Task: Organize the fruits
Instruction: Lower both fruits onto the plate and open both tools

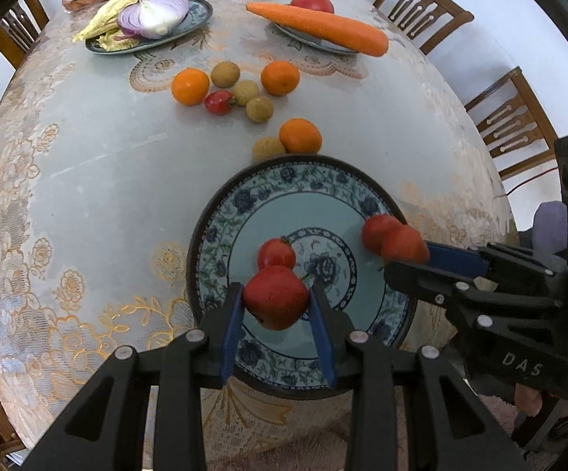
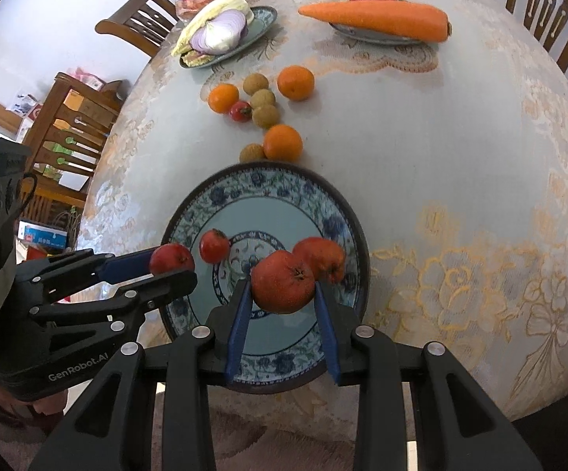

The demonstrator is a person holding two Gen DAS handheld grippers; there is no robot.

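While poised over the blue plate (image 1: 221, 212), left tongs (image 1: 276, 306) and right tongs (image 2: 284, 294) each pinching 1 red fruit, likely for setting beside 2 already there.

Soft daylight is flooding both views, fisheye edges are bending and darkening, and distant objects are perhaps blurring slightly.

wrist views steeply down, close — sharing plate (image 1: 284, 180)

Red fruits (image 1: 275, 301) (image 2: 283, 282) clamped above blue-patterned plate (image 1: 311, 180); two more on it.
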